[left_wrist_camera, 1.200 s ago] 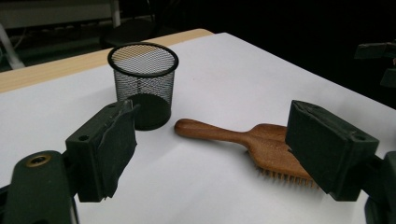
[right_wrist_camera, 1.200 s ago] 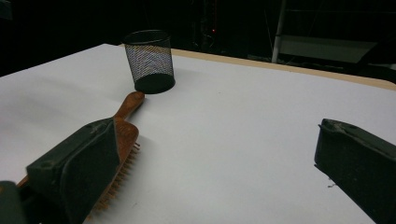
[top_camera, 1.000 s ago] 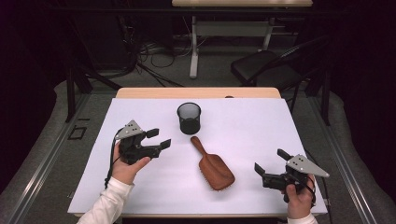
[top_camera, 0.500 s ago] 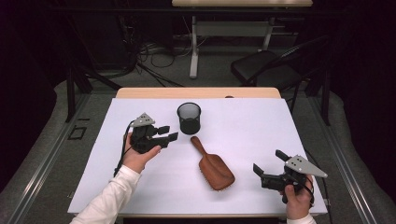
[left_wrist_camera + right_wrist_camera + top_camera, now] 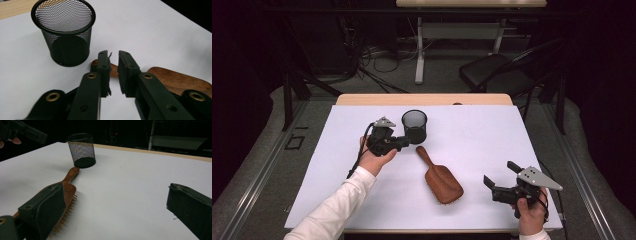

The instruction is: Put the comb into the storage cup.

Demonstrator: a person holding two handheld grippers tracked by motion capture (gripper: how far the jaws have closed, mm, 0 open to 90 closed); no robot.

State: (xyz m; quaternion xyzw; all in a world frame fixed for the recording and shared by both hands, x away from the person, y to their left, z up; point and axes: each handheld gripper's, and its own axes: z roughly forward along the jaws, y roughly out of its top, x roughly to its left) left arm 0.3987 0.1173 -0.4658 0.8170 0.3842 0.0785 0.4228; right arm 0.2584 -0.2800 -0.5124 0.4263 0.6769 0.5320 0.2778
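Fingers (image 5: 103, 65) closing above hairbrush (image 5: 175, 80) handle — nothing gripped.

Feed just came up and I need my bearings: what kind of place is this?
Likely a lab recording station: a white-topped table under dark surroundings, loose cables on the floor behind, a black chair.

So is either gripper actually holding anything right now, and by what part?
Nothing is held. The left gripper has just been closing, jaws nearly together above the hairbrush handle, with nothing between them. The right gripper stands open, clear of the brush.
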